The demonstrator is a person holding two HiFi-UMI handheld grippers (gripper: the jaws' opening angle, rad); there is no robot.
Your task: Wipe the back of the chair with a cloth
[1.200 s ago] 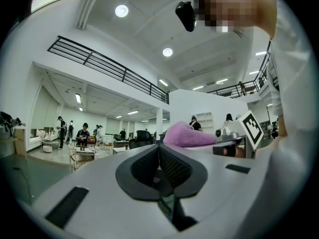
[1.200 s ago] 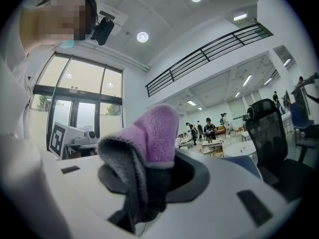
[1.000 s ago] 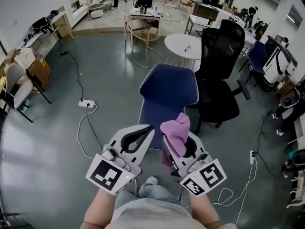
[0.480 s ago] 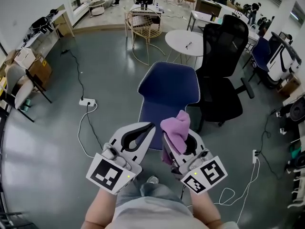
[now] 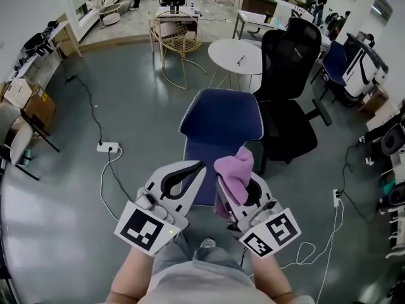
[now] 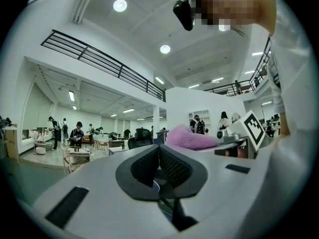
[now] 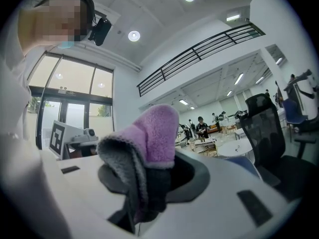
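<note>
A blue chair [image 5: 220, 118] stands on the grey floor just ahead of me, its back facing me in the head view. My right gripper [image 5: 229, 183] is shut on a pink cloth [image 5: 234, 175], which bulges up out of the jaws; the right gripper view shows the cloth [image 7: 149, 148] pinched there, grey on its underside. My left gripper [image 5: 193, 170] sits beside it to the left, shut with nothing in it; in the left gripper view its pads [image 6: 158, 164] meet. Both grippers hover short of the chair's back.
A black office chair [image 5: 288, 87] stands right of the blue chair. Behind are a round white table [image 5: 235, 56] and a wire chair [image 5: 171, 40]. A power strip [image 5: 106, 147] and cables lie on the floor at left; another cable [image 5: 316, 249] runs at right.
The view has shifted so the chairs and floor slide a little left and down; both grippers keep their places in the view, the cloth still held.
</note>
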